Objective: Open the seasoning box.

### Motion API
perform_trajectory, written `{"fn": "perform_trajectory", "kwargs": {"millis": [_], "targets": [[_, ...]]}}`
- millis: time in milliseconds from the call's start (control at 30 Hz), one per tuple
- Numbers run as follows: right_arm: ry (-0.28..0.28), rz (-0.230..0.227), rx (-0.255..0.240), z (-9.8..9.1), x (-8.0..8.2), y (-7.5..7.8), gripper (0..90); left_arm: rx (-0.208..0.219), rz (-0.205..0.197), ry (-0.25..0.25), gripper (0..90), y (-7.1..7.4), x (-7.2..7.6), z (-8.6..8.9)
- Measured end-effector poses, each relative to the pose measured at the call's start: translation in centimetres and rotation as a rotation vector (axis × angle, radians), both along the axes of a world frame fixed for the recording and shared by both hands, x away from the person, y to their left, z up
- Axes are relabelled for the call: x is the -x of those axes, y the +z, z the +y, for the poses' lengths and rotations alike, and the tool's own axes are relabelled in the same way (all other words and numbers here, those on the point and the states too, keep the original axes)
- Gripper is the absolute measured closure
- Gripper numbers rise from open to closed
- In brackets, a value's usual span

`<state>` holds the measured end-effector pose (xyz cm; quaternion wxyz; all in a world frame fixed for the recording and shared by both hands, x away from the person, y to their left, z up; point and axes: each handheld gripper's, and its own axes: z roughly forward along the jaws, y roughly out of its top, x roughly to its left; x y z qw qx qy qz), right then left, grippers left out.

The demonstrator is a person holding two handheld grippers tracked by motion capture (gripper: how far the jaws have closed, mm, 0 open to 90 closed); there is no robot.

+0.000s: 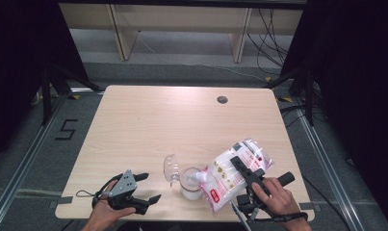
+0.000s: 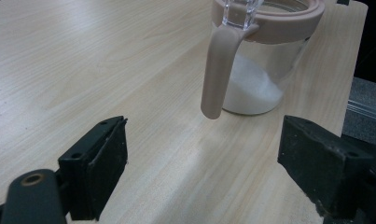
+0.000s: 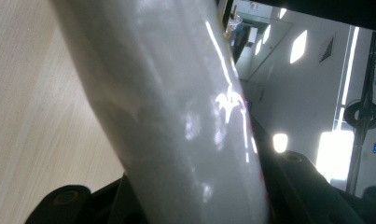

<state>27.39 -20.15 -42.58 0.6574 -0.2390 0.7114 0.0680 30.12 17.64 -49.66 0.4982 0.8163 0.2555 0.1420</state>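
- Right gripper (image 1: 243, 169) clamped across a plastic bag (image 1: 232, 175) of white granules; bag sits between the black jaws, pads pressing its sides.
- Bag held tilted, its lower corner at the mouth of a clear jar (image 1: 191, 183), upper end up and to the right of the gripper.
- In the right gripper view, bag (image 3: 176, 116) runs up from between the jaws, glossy, close to the lens.
- Jar stands upright on the table (image 1: 148, 125) near the front edge, white granules heaped in its bottom (image 2: 251, 91); pinkish rim, flip lid (image 1: 171, 168) swung open to the left.
- Left gripper (image 1: 150, 187) rests on the table, left of the jar and apart from it; jaws wide apart, nothing between them.
- Jar's pinkish latch (image 2: 220, 70) hangs down towards the left gripper.
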Motion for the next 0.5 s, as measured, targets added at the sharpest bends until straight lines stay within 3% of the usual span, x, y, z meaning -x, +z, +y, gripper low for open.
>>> {"fn": "perform_trajectory", "kwargs": {"millis": [500], "targets": [[-0.002, 0.001, 0.004, 0.03, 0.00, -0.03, 66.7, -0.003, -0.002, -0.002, 15.4, 0.00, -0.01, 0.01]]}}
